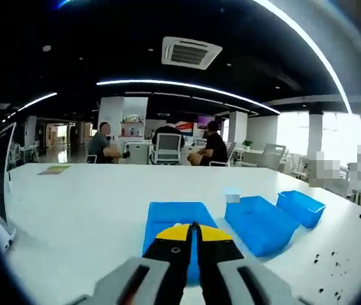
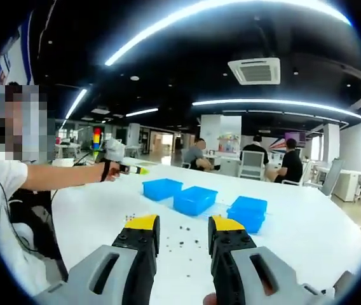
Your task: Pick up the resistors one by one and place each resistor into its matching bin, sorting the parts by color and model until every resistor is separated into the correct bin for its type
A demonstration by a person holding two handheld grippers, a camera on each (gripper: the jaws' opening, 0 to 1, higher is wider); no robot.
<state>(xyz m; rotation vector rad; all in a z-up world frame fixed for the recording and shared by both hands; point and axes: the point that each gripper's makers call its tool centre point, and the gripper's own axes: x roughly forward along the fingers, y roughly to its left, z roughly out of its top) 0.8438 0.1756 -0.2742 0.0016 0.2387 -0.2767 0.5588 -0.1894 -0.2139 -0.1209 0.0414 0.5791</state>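
Left gripper view: left gripper [image 1: 194,230] low over white worktop [image 1: 72,216], fingers [image 1: 177,234] pressed together, nothing visible between them. Three blue bins ahead: nearest bin [image 1: 174,219] just beyond the fingertips, partly hidden by them; middle bin [image 1: 260,222] to its right; far bin [image 1: 301,206] beyond that. Contents of bins not resolvable. Dark specks at lower right, taken as resistors [image 1: 333,259], loose on worktop, well apart from nearest bin. Seated people [image 1: 213,147] at background tables.

Right gripper view: right gripper [image 2: 183,230] with fingers [image 2: 139,236] apart, gap empty. Resistors [image 2: 180,238] scattered on worktop [image 2: 307,235] just past the fingertips, between gripper and bins. Same three bins in a row further out: [image 2: 162,188], [image 2: 194,199], [image 2: 247,212]. Left gripper [image 2: 126,168] held out over worktop by a hand [image 2: 107,170], near the leftmost bin; state of its fingers too small to read here.

Progress, judged: early. Pile unsorted on worktop, neither gripper carrying a part, no part confirmed in any bin. Remaining: essentially all picks and placements. Colour and model of parts unreadable at this range.
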